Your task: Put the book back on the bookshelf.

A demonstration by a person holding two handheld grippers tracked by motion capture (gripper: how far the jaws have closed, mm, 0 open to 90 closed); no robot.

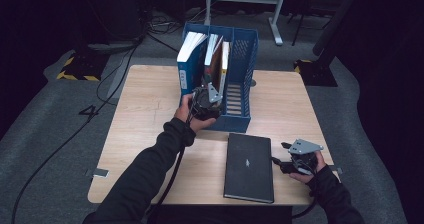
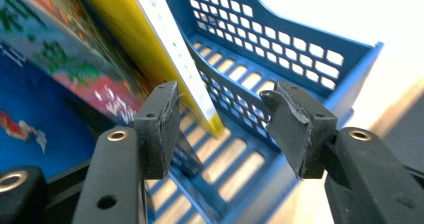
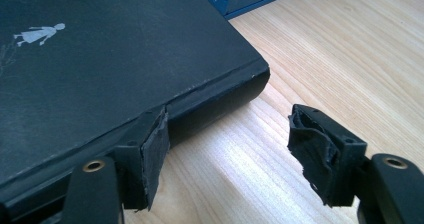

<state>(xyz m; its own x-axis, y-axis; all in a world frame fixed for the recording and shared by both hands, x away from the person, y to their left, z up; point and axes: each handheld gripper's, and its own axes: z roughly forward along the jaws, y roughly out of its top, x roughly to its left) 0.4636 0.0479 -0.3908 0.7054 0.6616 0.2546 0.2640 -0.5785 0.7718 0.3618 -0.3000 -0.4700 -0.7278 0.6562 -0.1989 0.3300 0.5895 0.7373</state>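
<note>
Matt black book (image 1: 248, 166), perforated blue plastic rack (image 1: 245, 59) — seemingly glossy — pale wood-grain table (image 1: 145, 114)

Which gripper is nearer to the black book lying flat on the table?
Right. The right gripper sits just beside the black book, at its right edge. The left gripper is farther back, at the blue rack.

A light wooden table (image 1: 150, 129) stands on grey carpet floor (image 1: 45, 134). Directly on the table, toward its far edge, sits a blue plastic file rack (image 1: 246, 64) with slotted walls and floor. Nearer than the rack, just off its front right corner and close to the table's near edge, a black book (image 1: 249, 166) lies flat, cover up, with a small pale figure printed on it. The right gripper (image 1: 292, 161) rests low on the wood on the book's far side from the rack's left end, beside the book's long edge.
</note>
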